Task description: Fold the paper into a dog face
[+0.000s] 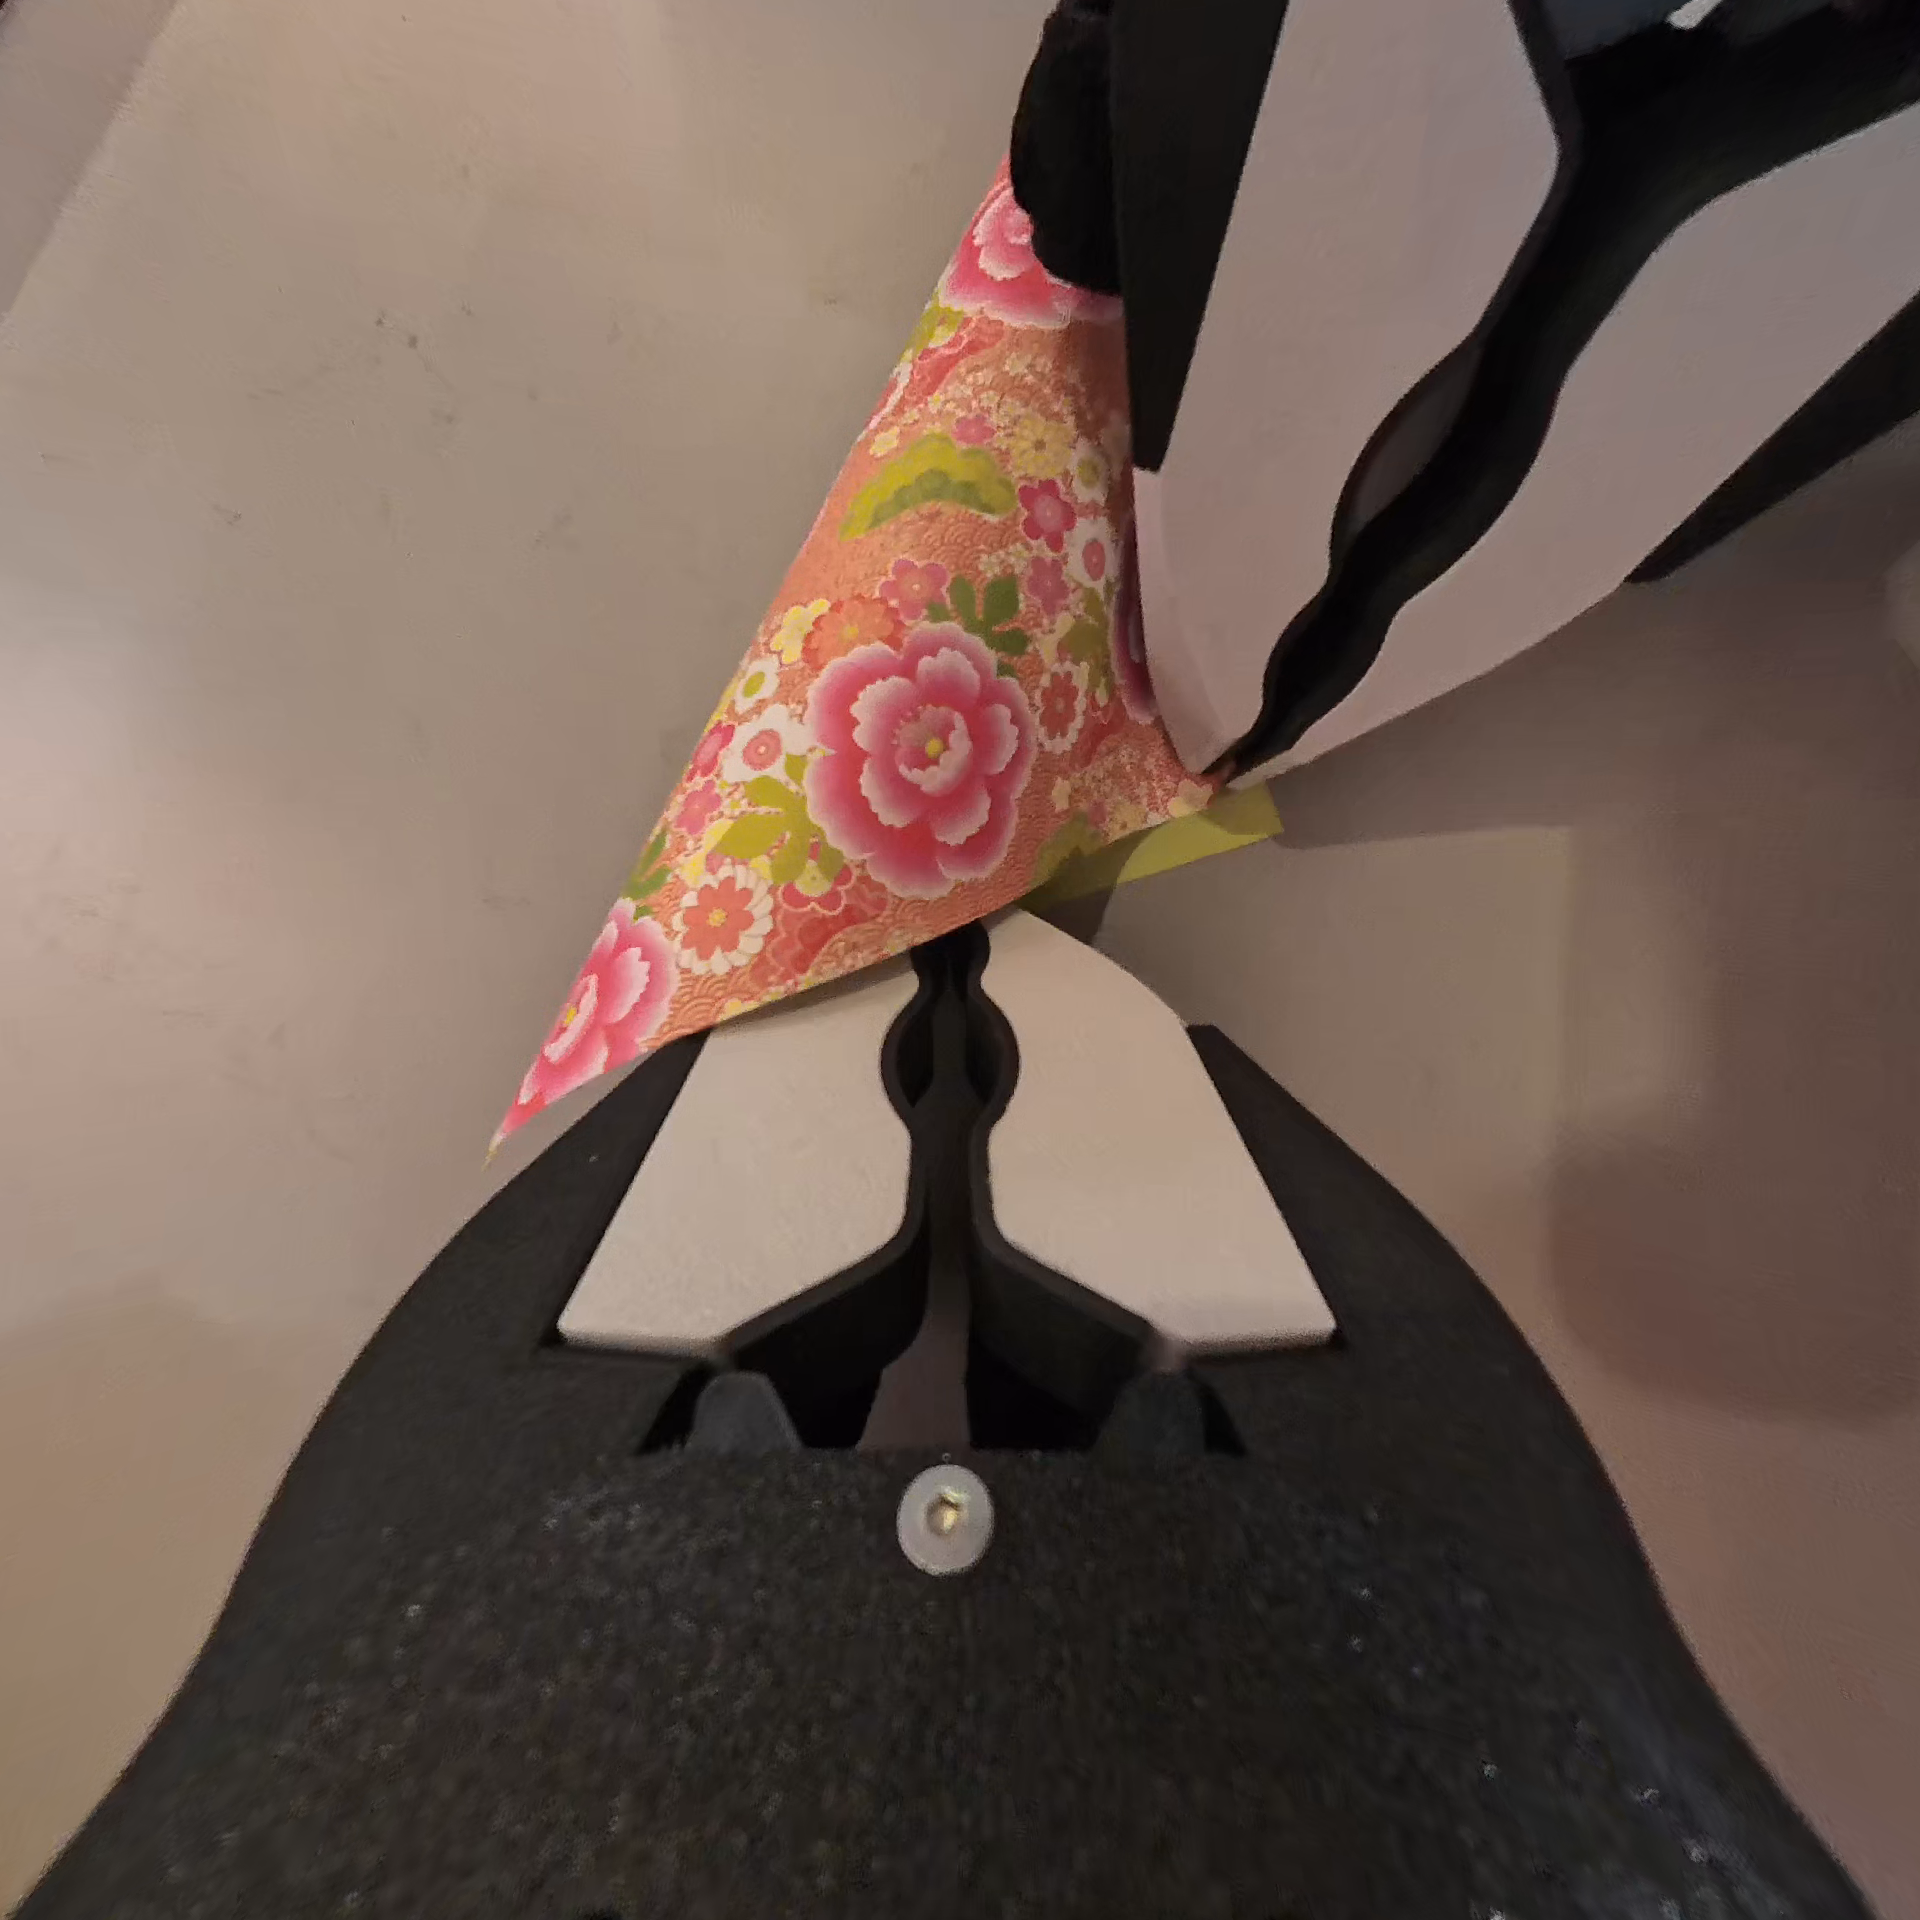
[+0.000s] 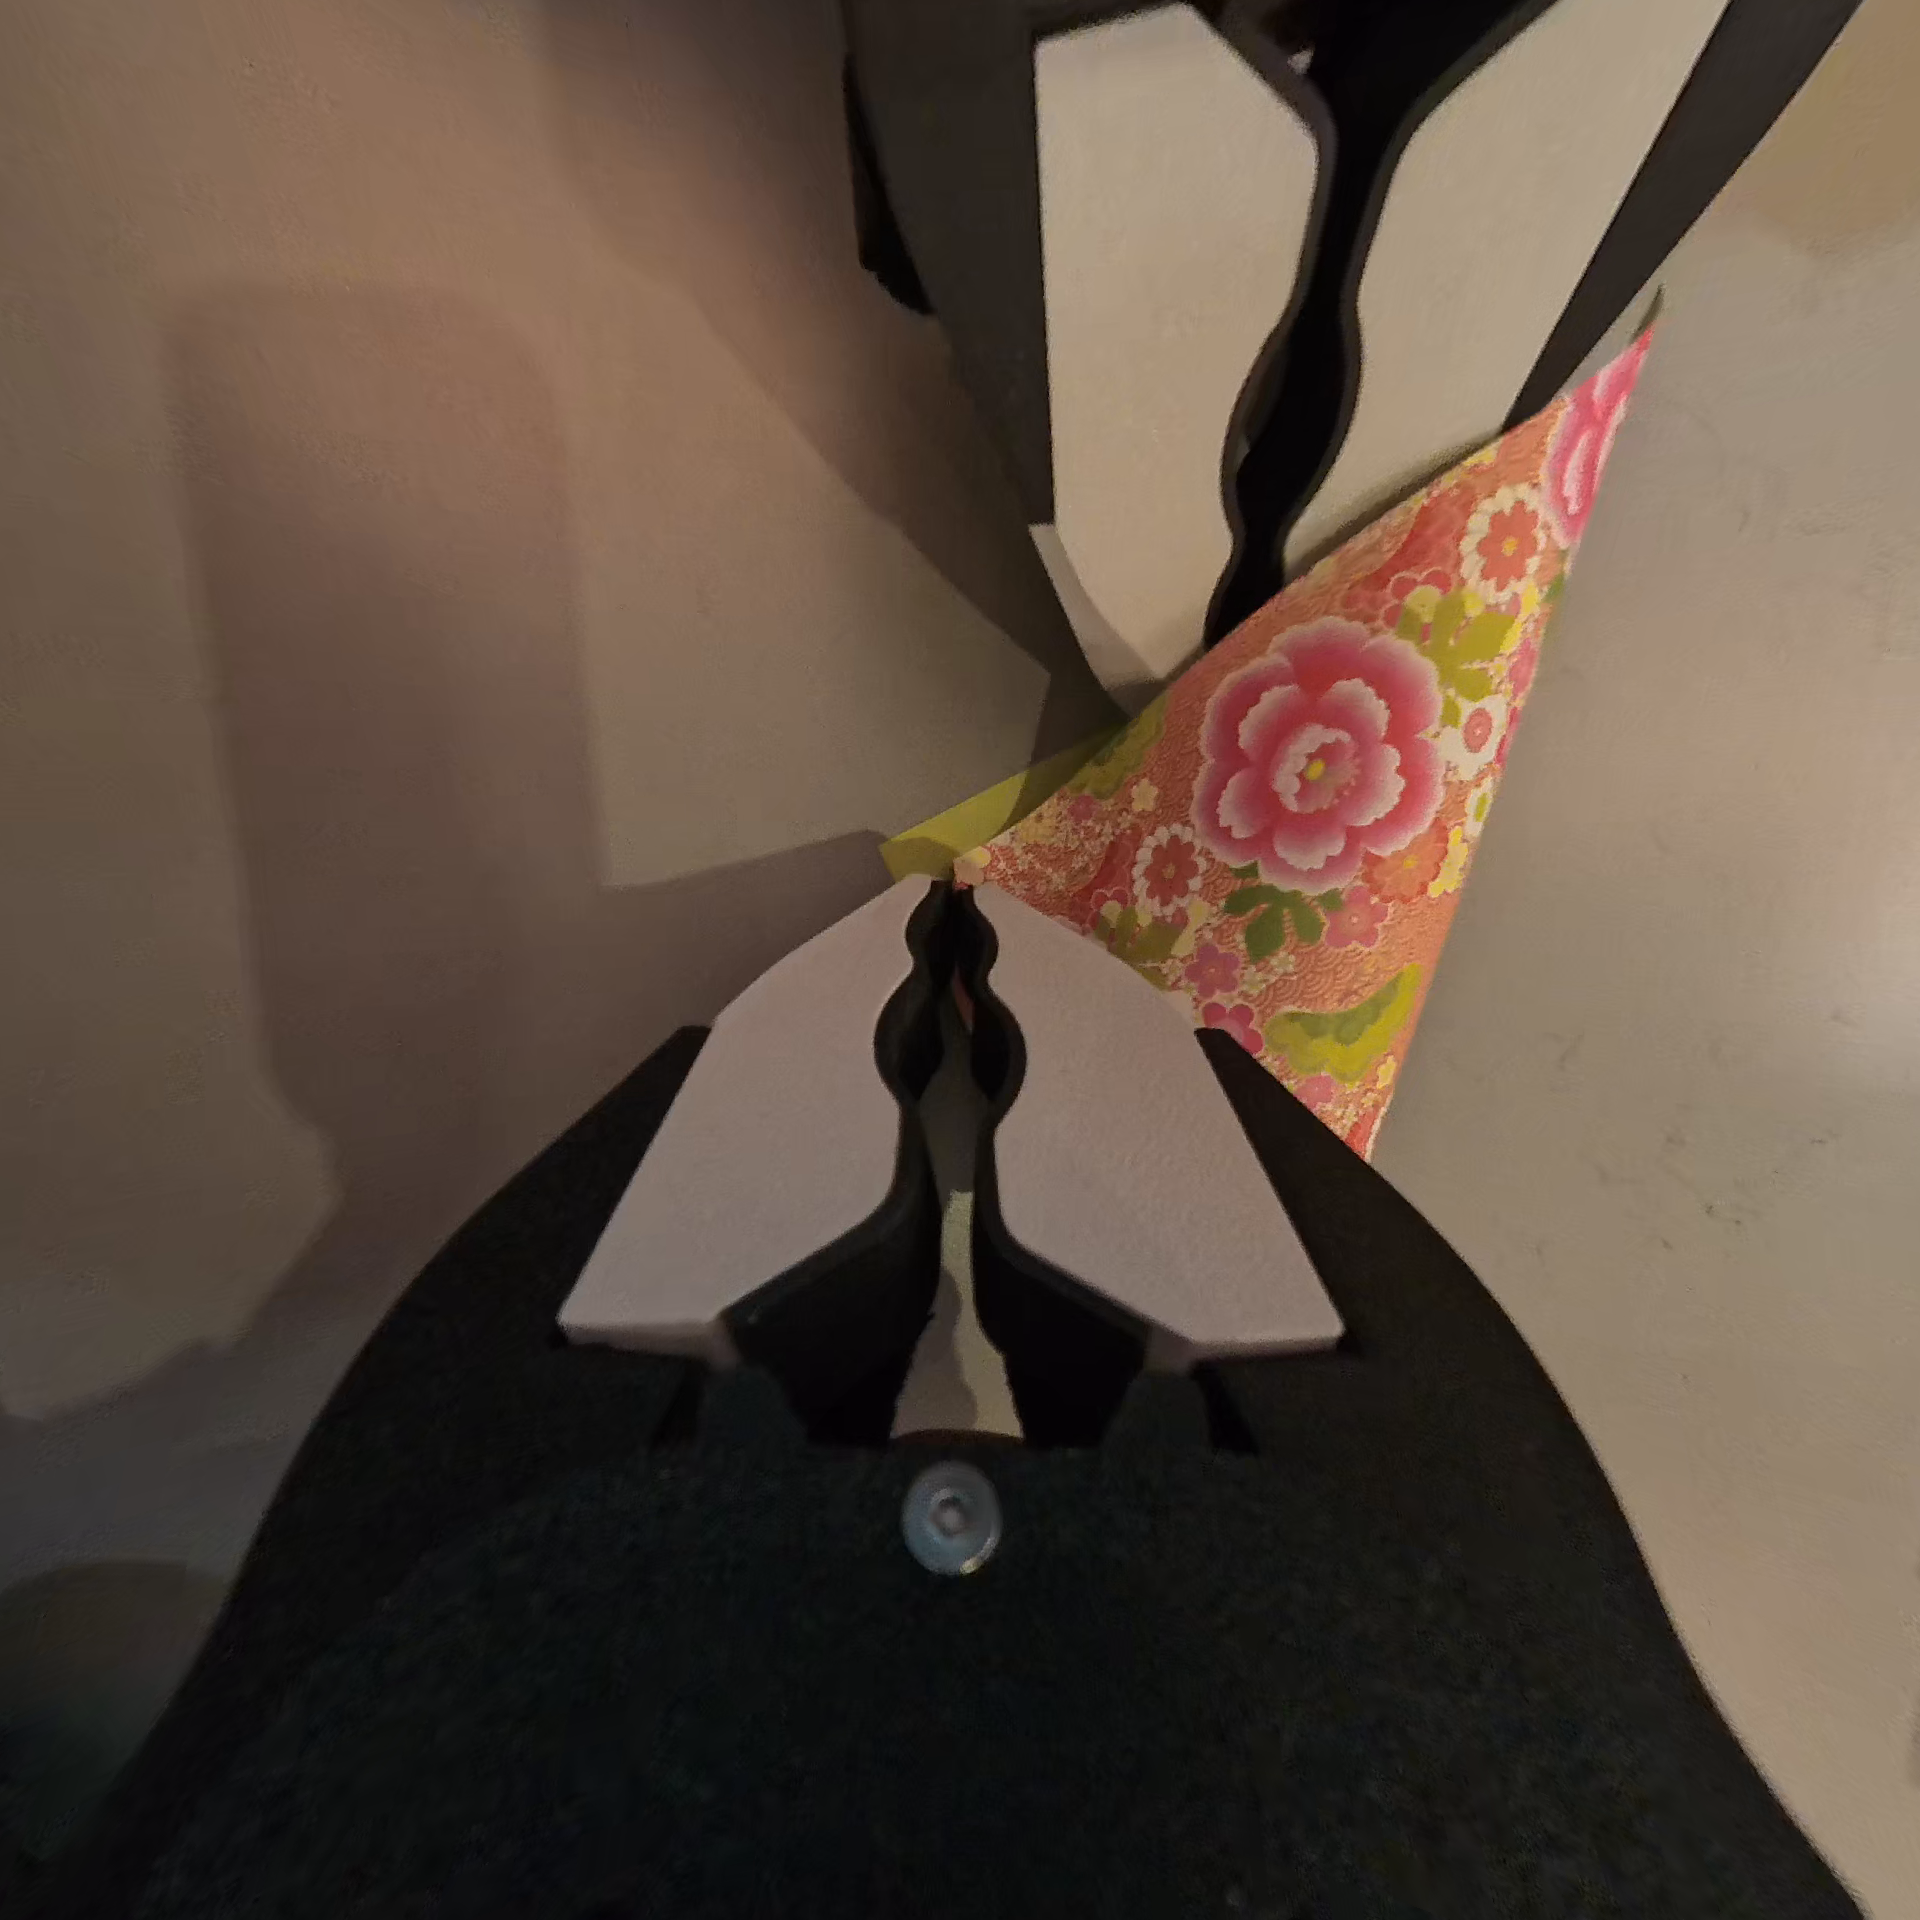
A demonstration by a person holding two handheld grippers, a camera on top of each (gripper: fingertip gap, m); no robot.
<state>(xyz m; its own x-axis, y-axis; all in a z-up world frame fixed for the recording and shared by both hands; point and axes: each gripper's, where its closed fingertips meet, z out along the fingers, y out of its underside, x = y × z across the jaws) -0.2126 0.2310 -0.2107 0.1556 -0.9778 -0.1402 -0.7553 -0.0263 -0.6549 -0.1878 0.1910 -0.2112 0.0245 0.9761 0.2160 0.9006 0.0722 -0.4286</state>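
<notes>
The paper (image 1: 914, 727) is a floral pink and orange sheet with a yellow-green underside (image 1: 1195, 842), lying on a pale table (image 1: 312, 520). One flap is lifted and curls over like a cone. My right gripper (image 2: 951, 894) is shut on the flap's corner and holds it just above the table; it enters the left wrist view from the upper right (image 1: 1231, 769). My left gripper (image 1: 951, 945) is shut, with its tips tucked under the flap's lower edge. In the right wrist view it comes down from the top (image 2: 1231, 613) and the paper (image 2: 1320, 769) hides its tips.
The pale table (image 2: 1714, 935) spreads around the paper, with soft shadows of the grippers (image 2: 364, 727) on it. The two grippers are close together over the paper. About 5 cm separates my left fingertips from my right.
</notes>
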